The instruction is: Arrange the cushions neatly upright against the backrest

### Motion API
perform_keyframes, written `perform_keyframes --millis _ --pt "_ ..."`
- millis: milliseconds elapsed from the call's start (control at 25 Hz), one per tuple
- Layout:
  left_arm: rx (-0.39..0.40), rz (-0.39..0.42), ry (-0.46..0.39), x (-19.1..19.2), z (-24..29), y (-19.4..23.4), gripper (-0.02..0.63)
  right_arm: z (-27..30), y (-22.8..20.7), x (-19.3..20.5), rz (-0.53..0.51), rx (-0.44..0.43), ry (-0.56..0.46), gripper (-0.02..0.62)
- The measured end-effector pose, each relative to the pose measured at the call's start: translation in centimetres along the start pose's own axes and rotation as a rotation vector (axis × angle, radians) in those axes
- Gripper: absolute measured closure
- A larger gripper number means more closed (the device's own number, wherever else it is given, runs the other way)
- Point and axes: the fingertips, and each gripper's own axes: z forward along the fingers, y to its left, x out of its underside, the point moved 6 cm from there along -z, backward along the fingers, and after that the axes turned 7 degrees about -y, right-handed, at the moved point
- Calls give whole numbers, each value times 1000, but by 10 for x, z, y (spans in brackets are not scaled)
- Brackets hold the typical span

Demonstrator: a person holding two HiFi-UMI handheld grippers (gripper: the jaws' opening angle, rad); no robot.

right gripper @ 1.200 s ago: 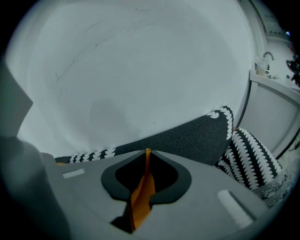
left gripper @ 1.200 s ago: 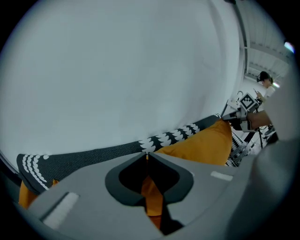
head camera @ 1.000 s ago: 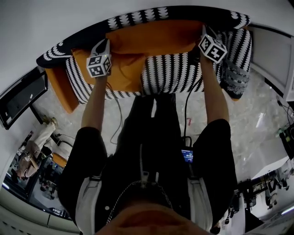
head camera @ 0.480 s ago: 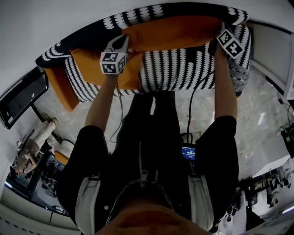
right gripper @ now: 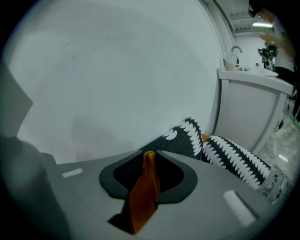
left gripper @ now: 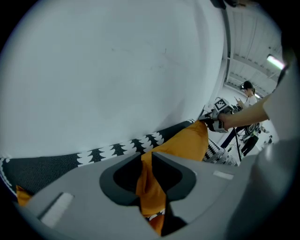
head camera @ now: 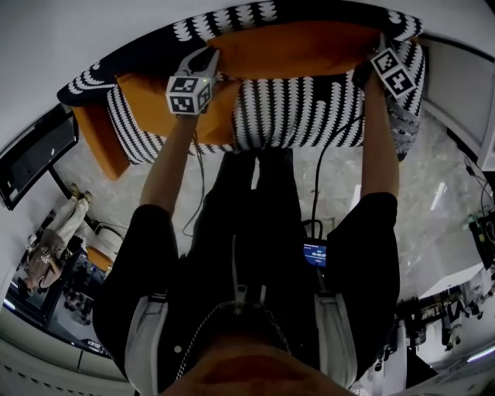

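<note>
The left gripper [left gripper: 146,157] was clamped on a fold of orange cloth, the top left corner of the orange cushion [head camera: 294,50]. Its jaws had just been opening, yet the cloth stood pinched in the narrow gap between them. The right gripper [right gripper: 149,155] was clamped the same way on a strip of the same cloth at the top right corner, its jaws also just opening.

Only the two gripper views showed this pinch. The head view showed only the marker cubes and both arms stretched out to the far side. The left gripper view alone looked along the cushion's top edge to the right gripper at its other corner, with a person standing far beyond. The right gripper view alone showed a white cabinet [right gripper: 253,108] with a tap at the right.

The orange cushion was plain, wide and held upright, its back against the backrest [head camera: 232,19], which was dark with rows of white scallop marks. Just in front of it, on the near side, stood a black-and-white cushion [head camera: 298,112]. Another patterned cushion [head camera: 135,131] lay at the left end of the orange sofa [head camera: 97,143], and a third [head camera: 402,85] at the right end. A white wall [left gripper: 117,70] rose behind.
</note>
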Motion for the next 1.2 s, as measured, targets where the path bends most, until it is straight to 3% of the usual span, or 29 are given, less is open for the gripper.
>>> perform_keyframes --millis 240,440,520,600,840,1200 --pt "-65 -42 -47 -1 -24 9 480 -41 25 -23 -53 17 -163 505" --pt "-106 -44 -69 -7 -59 14 484 -78 84 -24 -152 -172 -209 534" --pt "-124 -43 -83 -8 -76 17 490 -92 113 -13 -205 -241 -213 548" --pt "-135 -32 -96 -7 -92 24 506 -107 145 1 -250 -280 -209 602" --pt "-144 -32 -148 5 -138 47 522 -151 226 46 -323 -359 -190 592" --pt "-59 31 -187 37 -204 103 557 -218 319 108 -350 -340 -208 592"
